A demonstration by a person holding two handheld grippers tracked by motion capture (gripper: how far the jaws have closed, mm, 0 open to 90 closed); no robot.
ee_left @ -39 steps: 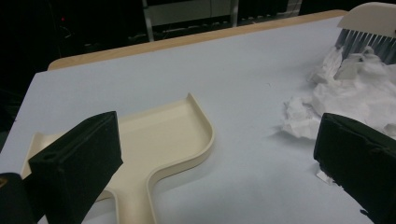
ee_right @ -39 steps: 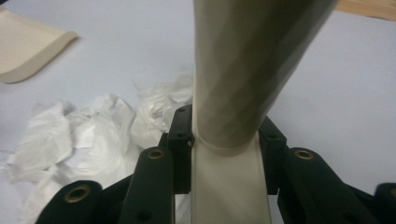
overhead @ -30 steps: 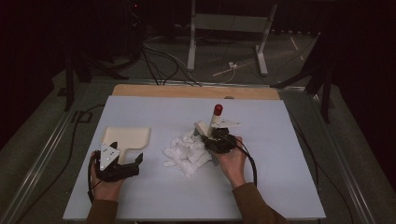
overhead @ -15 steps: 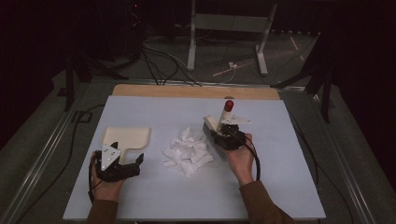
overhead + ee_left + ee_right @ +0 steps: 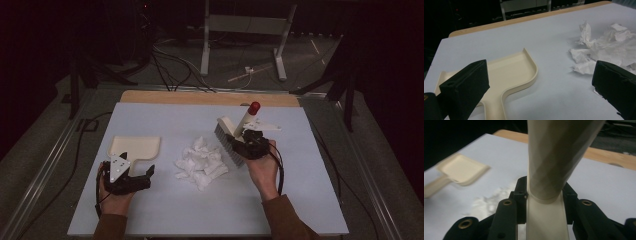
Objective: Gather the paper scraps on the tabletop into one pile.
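Observation:
A cream brush with grey bristles and a red-tipped handle is held just right of a pile of crumpled white paper. My right gripper is shut on the brush handle, which rises between the jaws. A cream dustpan lies flat at the left, its handle toward the near edge. My left gripper rests beside that handle, open. In the left gripper view the dustpan lies by the left jaw and the paper by the right jaw; nothing is between the jaws of the left gripper.
The pale work board has a wooden strip along its far edge. Beyond it on the dark floor stand a metal frame and several cables. Metal rails run along both sides of the board.
The right gripper has lifted the brush and carried it rightward, off the paper pile's edge. The left gripper, dustpan and paper have stayed put.

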